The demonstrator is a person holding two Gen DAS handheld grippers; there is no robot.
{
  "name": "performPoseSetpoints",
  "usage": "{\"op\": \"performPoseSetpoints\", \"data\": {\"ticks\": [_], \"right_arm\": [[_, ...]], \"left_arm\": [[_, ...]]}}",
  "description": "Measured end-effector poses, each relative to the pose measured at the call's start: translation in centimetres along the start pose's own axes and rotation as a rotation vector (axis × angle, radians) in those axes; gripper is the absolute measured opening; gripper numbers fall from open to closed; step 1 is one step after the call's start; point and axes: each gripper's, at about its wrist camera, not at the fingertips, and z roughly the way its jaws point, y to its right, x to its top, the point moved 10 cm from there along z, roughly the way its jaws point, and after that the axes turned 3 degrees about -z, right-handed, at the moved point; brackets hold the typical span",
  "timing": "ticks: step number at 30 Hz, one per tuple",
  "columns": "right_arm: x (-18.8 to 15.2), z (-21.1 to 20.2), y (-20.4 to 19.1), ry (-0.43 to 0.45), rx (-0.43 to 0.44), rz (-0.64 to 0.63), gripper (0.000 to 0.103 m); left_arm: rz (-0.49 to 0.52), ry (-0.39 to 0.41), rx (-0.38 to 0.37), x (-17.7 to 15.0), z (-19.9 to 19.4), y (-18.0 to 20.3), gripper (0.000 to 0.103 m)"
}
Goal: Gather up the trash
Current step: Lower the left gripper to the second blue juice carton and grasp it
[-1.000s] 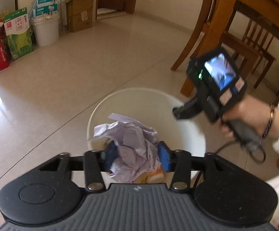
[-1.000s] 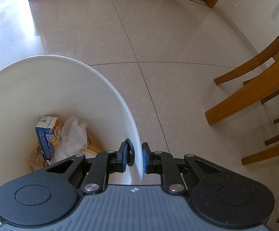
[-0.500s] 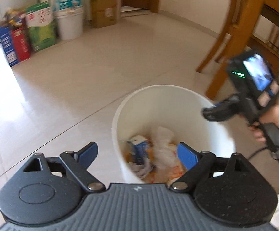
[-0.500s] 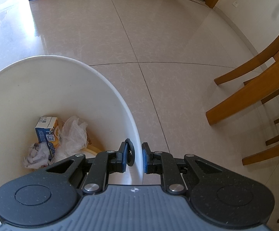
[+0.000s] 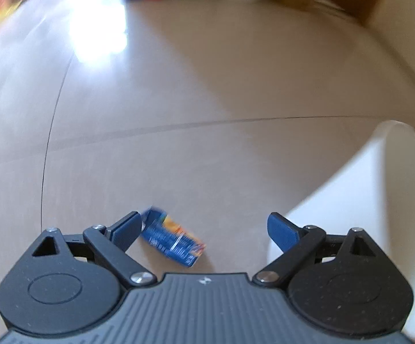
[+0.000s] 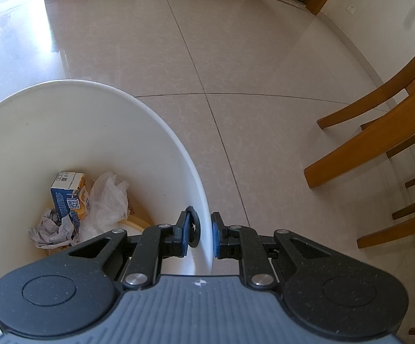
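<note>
While open: 1 carton, floor.

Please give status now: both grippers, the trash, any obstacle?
Left gripper open, above blue carton on floor. Right gripper shut on white bin rim. Crumpled paper in bin. No obstacle seen.

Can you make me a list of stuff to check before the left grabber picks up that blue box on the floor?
1. Left gripper open: ok, jaws wide apart.
2. Blue box between the fingers: not ok, it lies near the left finger, off centre.
3. Box lying free on the floor: ok, nothing on it.
4. Bin held: ok, right gripper is shut on its rim.
5. Room in the bin: ok, trash only covers the bottom.
6. Height above the box: cannot tell, left view is blurred.
</note>
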Motion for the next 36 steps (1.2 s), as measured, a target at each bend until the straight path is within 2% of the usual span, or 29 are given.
{"op": "performPoseSetpoints", "data": {"ticks": [5, 10, 14, 18, 22, 27, 30, 34, 36], "right_arm": [[0.0, 0.0, 0.0, -0.001, 0.001, 0.003, 0.019], [0.1, 0.0, 0.0, -0.002, 0.003, 0.008, 0.019], [0.1, -0.1, 0.1, -0.002, 0.003, 0.008, 0.019], [0.1, 0.0, 0.1, -0.002, 0.005, 0.012, 0.019], [0.1, 0.0, 0.2, -0.007, 0.009, 0.021, 0.019], [0.2, 0.0, 0.4, -0.01, 0.014, 0.025, 0.019], [0.1, 0.0, 0.4, -0.005, 0.013, 0.019, 0.019], [0.0, 0.0, 0.3, 0.0, 0.006, 0.007, 0.019], [0.1, 0.0, 0.2, -0.002, 0.007, 0.01, 0.019]], "left_arm": [[-0.17, -0.055, 0.059, -1.2, 5.4, -2.8, 0.094], [-0.29, -0.095, 0.161, -3.3, 10.3, -5.3, 0.094], [-0.377, -0.089, 0.164, -4.0, 13.0, -5.9, 0.094], [-0.382, -0.089, 0.208, -4.7, 14.8, -5.9, 0.094], [-0.317, -0.121, 0.269, -5.7, 15.9, -6.3, 0.095], [-0.254, -0.144, 0.277, -7.8, 15.0, -7.6, 0.095], [-0.222, -0.128, 0.294, -8.3, 14.3, -8.7, 0.094], [-0.279, -0.119, 0.286, -8.0, 14.6, -9.4, 0.091], [-0.296, -0.126, 0.272, -8.1, 14.9, -9.2, 0.083]]}}
